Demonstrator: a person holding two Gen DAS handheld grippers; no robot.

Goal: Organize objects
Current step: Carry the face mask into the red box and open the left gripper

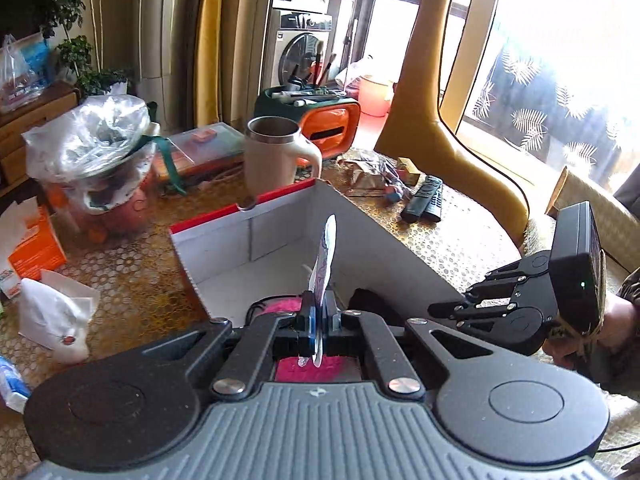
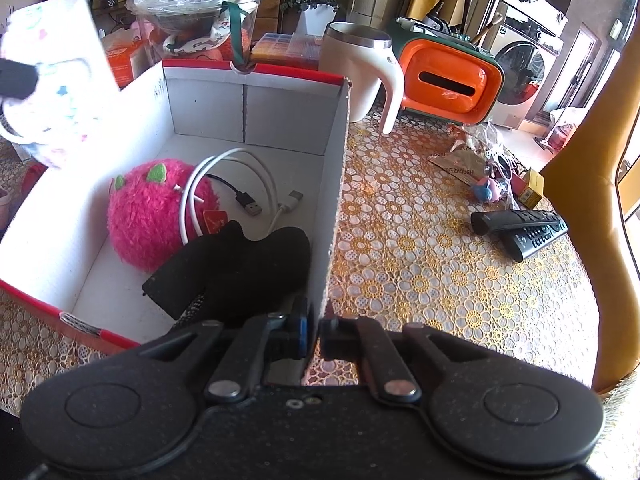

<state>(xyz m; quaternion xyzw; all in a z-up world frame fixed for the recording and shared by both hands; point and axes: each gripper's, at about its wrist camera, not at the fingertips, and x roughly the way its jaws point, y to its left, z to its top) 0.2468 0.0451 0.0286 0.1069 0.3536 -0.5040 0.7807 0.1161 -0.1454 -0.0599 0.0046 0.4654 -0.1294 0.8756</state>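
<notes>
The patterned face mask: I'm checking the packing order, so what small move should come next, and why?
Probably lower the face mask into the box and release. The left hand-held gripper pinches it above the open box, while the right hand-held gripper clamps the wall, steadying it.

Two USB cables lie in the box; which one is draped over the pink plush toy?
The white cable: its loop lies across the pink plush toy. The black cable lies on the floor of the box, beside the toy, its plug bare.

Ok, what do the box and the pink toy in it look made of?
Box: looks like cardboard, matte white inside, red outside; its cut edge shows a rough brown core. Pink toy: plush with a shaggy, fuzzy pile and green felt-like bits, probably synthetic.
</notes>
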